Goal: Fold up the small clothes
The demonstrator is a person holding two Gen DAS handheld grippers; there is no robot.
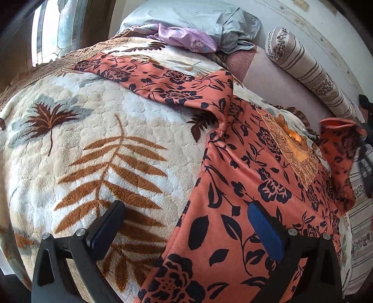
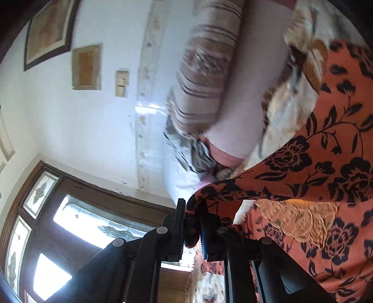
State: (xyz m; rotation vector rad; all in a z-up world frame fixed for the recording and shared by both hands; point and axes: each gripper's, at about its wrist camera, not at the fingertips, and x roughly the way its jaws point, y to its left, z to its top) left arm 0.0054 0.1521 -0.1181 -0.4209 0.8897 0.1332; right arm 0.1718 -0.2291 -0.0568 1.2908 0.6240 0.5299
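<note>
An orange garment with a black flower print lies spread on a cream fleece blanket with brown leaves. Lace trim marks its neckline. One sleeve stretches toward the far left. My left gripper is open and low over the garment's left edge. One finger hangs above the blanket, the other above the cloth, and nothing is gripped. At the right edge the other sleeve is lifted off the bed. My right gripper is shut on that sleeve's end, with fabric bunched between its pads.
A striped bolster lies along the wall at the back right. A grey-blue pillow and a lilac cloth sit at the head of the bed. A window with patterned glass is on the far side.
</note>
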